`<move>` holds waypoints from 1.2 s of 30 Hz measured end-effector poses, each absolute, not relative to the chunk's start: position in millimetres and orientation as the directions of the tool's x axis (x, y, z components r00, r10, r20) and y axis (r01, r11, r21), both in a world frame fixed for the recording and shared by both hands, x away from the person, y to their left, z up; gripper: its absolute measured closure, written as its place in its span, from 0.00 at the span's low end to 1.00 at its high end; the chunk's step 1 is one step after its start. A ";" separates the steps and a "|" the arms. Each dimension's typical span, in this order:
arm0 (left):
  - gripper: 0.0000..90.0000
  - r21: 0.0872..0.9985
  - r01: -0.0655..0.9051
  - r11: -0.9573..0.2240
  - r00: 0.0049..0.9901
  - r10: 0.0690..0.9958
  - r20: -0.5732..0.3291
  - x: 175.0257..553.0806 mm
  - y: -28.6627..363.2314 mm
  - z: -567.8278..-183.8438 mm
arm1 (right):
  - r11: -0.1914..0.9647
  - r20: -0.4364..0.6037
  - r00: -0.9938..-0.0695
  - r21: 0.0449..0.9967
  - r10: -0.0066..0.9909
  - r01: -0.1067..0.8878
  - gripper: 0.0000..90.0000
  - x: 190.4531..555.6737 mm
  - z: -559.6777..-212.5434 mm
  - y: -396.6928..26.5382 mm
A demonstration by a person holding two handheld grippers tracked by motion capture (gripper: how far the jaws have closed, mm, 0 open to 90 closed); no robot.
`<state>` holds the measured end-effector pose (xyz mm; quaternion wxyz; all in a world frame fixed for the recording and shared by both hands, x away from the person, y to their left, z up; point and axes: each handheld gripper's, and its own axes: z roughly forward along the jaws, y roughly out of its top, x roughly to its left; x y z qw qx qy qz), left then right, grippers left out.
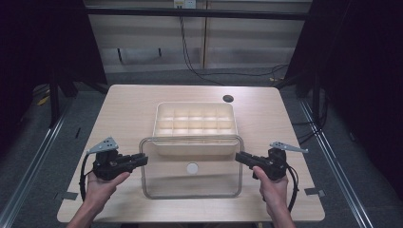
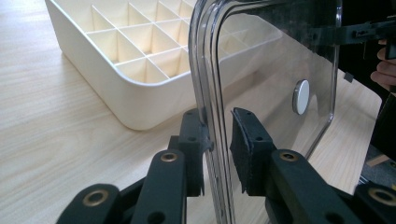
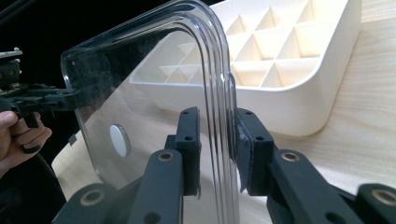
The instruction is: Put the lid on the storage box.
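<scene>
A clear plastic lid [image 1: 192, 185] with a white round disc [image 1: 192, 168] at its middle is held just above the table, in front of a cream compartment box [image 1: 195, 104]. My left gripper [image 1: 144, 158] is shut on the lid's left rim. My right gripper [image 1: 239, 157] is shut on its right rim. In the left gripper view the pads [image 2: 194, 140] pinch the rim of the lid [image 2: 280, 56], with the box [image 2: 107, 88] beyond. The right gripper view shows the same pinch [image 3: 218, 140] on the lid [image 3: 154, 93], and the box [image 3: 299, 107] behind. The box's cells look empty.
The light wooden table [image 1: 123, 109] has a dark round hole [image 1: 228, 99] at the back right. Black cables [image 1: 223, 73] run over the floor behind it. Metal rails [image 1: 38, 152] flank the table. A person's hands come in from the near edge.
</scene>
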<state>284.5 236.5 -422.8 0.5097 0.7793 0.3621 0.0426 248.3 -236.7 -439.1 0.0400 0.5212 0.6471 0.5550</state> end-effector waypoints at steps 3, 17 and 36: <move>0.84 0.828 0.518 -0.214 0.738 0.601 -0.306 285.0 237.2 -420.0 | -0.157 0.523 -0.454 0.763 0.721 0.628 0.81 249.5 -436.2 -236.4; 0.84 0.833 0.517 -0.199 0.736 0.600 -0.313 298.7 227.3 -408.0 | -0.179 0.509 -0.450 0.784 0.734 0.594 0.81 259.5 -419.2 -245.4; 0.84 0.852 0.487 -0.194 0.743 0.605 -0.287 309.8 229.5 -386.9 | -0.184 0.505 -0.476 0.800 0.719 0.571 0.81 272.9 -402.5 -245.5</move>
